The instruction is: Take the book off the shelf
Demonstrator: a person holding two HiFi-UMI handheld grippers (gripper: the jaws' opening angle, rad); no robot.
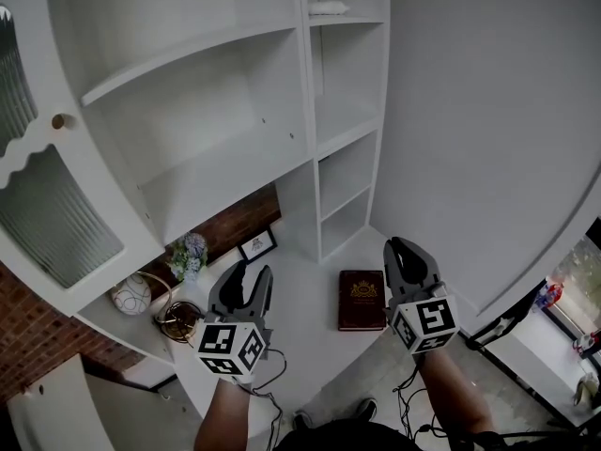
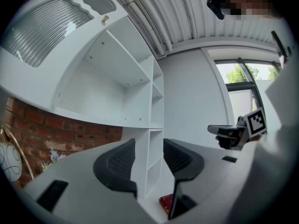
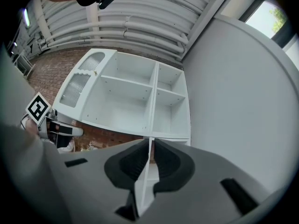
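A dark brown book (image 1: 362,300) with a gold emblem lies flat on the white counter (image 1: 310,271) below the white shelf unit (image 1: 310,139). My left gripper (image 1: 246,275) hovers left of the book, its jaws apart with nothing between them. My right gripper (image 1: 406,252) hovers just right of the book, its jaws shut and holding nothing. In the left gripper view, a red corner of the book (image 2: 166,202) shows low between the jaws of the left gripper (image 2: 149,148), and the right gripper (image 2: 229,134) is off to the right. The right gripper view has the right gripper (image 3: 150,146) level with the shelf's divider.
On the counter's left stand a patterned vase (image 1: 131,293), a gold wire piece (image 1: 178,318), flowers (image 1: 188,252) and a small picture frame (image 1: 257,244) against a brick wall. A ribbed-glass cabinet door (image 1: 56,214) is at far left. A pale wall (image 1: 488,111) borders the right.
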